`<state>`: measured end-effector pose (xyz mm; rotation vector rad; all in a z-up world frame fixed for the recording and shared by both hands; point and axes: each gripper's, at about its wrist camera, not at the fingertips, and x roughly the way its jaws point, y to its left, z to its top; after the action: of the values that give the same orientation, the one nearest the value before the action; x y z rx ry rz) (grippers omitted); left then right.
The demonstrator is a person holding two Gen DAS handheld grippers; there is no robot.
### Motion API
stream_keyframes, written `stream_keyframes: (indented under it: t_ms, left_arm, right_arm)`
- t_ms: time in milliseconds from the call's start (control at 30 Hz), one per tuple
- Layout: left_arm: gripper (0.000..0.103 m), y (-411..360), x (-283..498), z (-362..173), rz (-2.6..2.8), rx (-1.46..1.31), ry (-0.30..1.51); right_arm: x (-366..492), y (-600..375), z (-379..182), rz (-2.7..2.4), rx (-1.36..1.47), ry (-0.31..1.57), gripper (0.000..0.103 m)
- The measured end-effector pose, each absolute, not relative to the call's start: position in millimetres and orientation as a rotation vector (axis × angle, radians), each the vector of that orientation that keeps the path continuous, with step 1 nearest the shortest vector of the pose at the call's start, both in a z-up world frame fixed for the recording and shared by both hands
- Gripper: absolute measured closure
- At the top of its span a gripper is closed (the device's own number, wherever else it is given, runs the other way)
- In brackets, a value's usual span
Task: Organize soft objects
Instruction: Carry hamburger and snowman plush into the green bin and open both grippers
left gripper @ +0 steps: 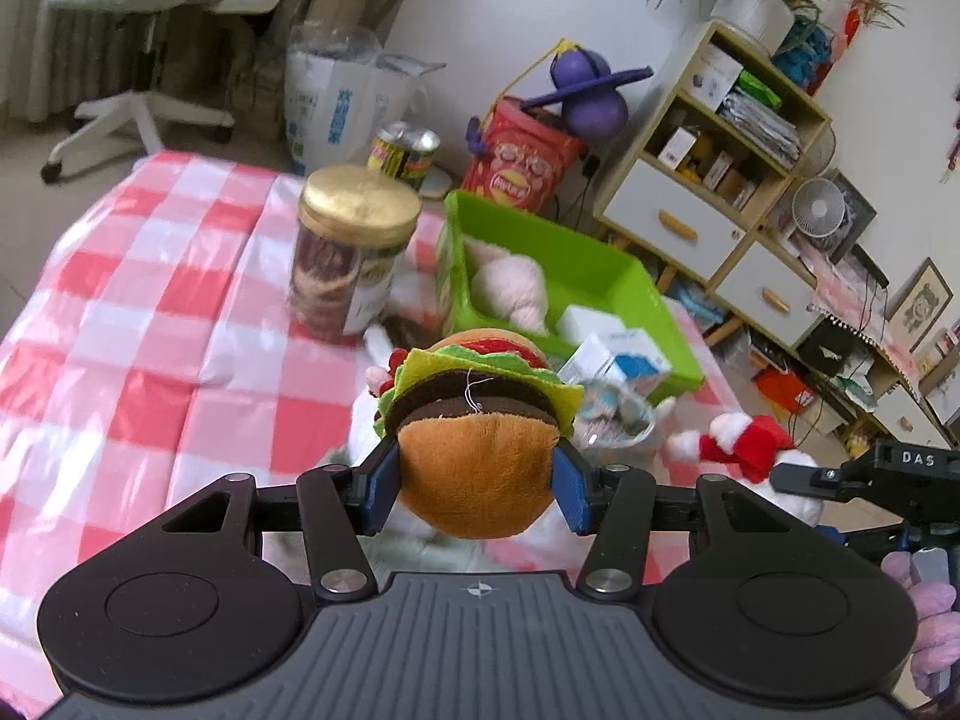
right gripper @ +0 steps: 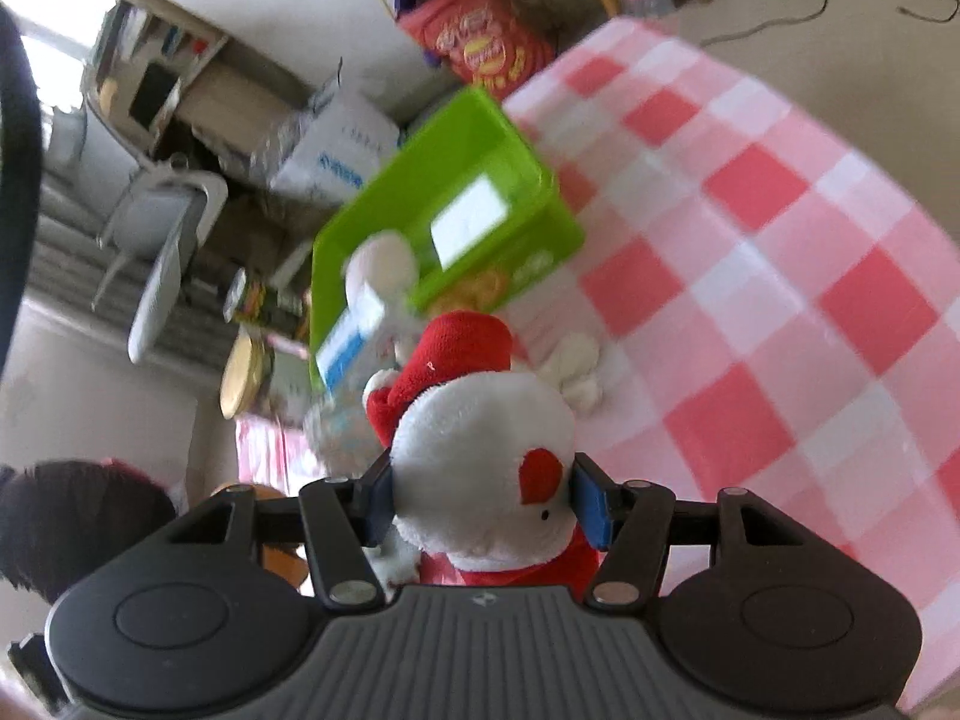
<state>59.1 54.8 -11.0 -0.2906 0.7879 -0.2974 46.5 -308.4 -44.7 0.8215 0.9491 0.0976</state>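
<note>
Left gripper (left gripper: 477,483) clamps a plush burger (left gripper: 477,468) between its blue pads (left gripper: 381,489), while the right gripper (right gripper: 483,507) pinches a white plush (right gripper: 480,468) by the head, both held above the table.

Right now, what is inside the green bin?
Inside the green bin lie a pale pink plush and a white box. The nearer boxes and the bin's near wall hide the rest of its floor.
</note>
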Motion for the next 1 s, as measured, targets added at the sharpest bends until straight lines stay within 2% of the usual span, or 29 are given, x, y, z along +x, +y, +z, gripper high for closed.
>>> stream_keyframes:
  t_ms: [567,1000]
  left_arm:
    - [0.050,-25.0,153.0,20.4,-0.376,-0.159,0.712]
    - [0.050,-85.0,226.9,-14.1,-0.448,0.034,0.721]
  right_arm:
    - [129.3,-335.4,-6.8,0.059,0.806,0.763,0.066]
    - [214.3,-322.4,-24.4,0.098,0.712,0.691,0.066]
